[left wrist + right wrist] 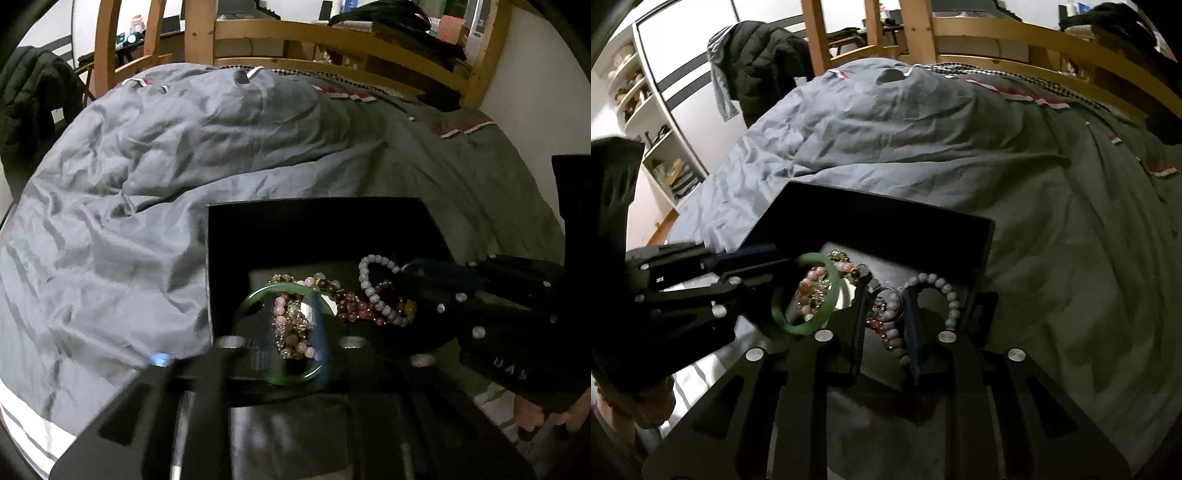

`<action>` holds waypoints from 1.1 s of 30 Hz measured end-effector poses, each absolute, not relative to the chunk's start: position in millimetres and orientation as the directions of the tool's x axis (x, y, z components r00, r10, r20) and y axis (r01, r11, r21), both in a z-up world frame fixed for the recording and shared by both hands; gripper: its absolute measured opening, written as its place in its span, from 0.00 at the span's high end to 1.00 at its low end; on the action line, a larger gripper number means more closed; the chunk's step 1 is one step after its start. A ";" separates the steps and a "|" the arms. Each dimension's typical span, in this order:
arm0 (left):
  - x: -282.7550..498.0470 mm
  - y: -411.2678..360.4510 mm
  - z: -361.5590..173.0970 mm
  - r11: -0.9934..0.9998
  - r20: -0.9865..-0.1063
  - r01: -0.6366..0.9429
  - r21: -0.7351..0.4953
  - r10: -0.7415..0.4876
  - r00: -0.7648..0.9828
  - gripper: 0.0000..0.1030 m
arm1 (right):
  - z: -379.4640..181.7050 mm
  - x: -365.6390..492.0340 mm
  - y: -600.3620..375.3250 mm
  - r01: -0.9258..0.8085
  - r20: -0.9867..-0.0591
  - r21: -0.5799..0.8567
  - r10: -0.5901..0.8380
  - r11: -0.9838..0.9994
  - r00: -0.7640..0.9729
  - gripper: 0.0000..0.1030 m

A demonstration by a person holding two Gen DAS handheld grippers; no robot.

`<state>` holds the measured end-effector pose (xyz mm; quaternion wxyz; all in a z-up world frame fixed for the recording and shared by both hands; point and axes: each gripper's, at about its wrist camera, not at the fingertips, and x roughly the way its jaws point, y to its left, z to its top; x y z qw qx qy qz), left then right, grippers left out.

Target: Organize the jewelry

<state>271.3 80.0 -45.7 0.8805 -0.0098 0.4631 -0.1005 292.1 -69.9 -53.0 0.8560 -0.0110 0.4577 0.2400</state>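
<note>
Glossy green bangle (beads tangled inside)

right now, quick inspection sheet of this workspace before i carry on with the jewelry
surface: rumpled grey duvet on a bed.
job's things: open black box holding a green bangle, a white bead bracelet and tangled pink and red bead strands.
clutter: nothing seen on the duvet beside the box.
grippers: left tool at the bangle, grip unclear; right tool open around the beads.
cables: nothing seen.
surroundings: wooden bed frame, dark jacket, white shelves.
</note>
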 end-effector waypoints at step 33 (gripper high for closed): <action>112.6 79.1 33.4 0.992 -0.756 0.089 0.086 0.007 0.654 0.06 | 30.6 140.8 -106.1 -0.316 -0.777 0.181 0.332 0.931 0.534 0.06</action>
